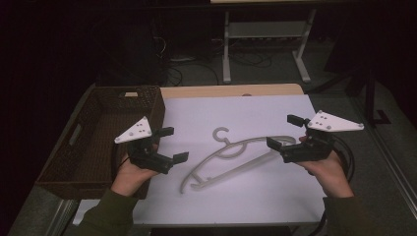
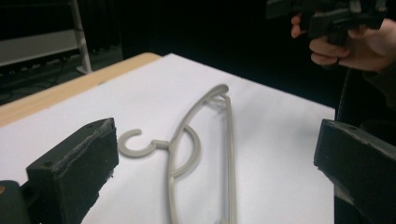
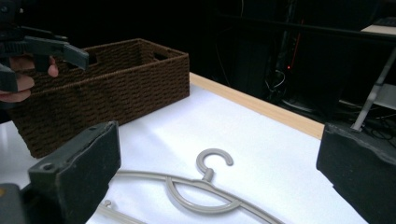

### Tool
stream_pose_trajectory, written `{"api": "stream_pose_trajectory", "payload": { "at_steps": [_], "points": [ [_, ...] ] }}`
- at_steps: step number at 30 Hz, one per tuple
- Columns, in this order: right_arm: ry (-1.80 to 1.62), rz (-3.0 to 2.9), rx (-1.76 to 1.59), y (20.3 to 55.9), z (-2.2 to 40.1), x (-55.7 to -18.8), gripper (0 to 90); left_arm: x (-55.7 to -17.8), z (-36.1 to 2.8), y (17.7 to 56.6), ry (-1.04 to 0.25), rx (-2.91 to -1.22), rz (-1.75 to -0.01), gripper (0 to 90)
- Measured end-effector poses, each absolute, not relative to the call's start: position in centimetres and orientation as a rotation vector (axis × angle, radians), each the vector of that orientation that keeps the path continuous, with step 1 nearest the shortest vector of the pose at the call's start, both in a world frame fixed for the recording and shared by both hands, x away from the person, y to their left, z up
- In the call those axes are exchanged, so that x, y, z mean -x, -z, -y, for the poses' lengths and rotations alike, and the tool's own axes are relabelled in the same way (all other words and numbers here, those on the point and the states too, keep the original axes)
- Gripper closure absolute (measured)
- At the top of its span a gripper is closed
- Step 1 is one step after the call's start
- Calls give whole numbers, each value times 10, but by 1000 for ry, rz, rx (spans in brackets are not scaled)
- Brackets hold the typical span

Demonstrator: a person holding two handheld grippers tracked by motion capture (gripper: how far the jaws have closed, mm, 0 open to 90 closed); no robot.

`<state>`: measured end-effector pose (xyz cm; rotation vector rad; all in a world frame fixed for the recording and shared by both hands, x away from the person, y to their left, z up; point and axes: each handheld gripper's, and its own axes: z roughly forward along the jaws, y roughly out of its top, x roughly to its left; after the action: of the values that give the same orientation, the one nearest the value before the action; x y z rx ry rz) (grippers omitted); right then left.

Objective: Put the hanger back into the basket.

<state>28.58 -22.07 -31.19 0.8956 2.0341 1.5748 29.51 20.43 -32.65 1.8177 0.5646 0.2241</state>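
Note:
A grey plastic clothes hanger lies flat in the middle of the white table top, hook pointing away from me. My left gripper hovers just left of the hanger, jaws wide open with nothing between them. My right gripper is held at the hanger's right end, also open and empty. From the left gripper view the hanger lies ahead between the open jaws, with the other hand's gripper at top right. The right gripper view shows the hanger's hook ahead of its open jaws.
A dark brown woven basket stands at the table's left edge, right beside my left hand; it appears again as the basket in the right gripper view. A wooden strip runs along the table's far edge. Desk legs and cables stand beyond on the floor.

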Motion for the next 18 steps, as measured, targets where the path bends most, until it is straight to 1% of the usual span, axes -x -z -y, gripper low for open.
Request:
{"api": "stream_pose_trajectory", "payload": {
  "at_steps": [10,17,18],
  "points": [
    [-1542,-2100,-876,325,205,-292,0,-292,-184,356,-188,-1892,-566,0],
    [-1514,-2179,-879,346,188,-299,0,-292,-180,372,-172,-1910,-563,0],
    [-1513,-2183,-889,349,186,-300,25,-292,-179,374,-170,-1902,-571,0]
  ]
}}
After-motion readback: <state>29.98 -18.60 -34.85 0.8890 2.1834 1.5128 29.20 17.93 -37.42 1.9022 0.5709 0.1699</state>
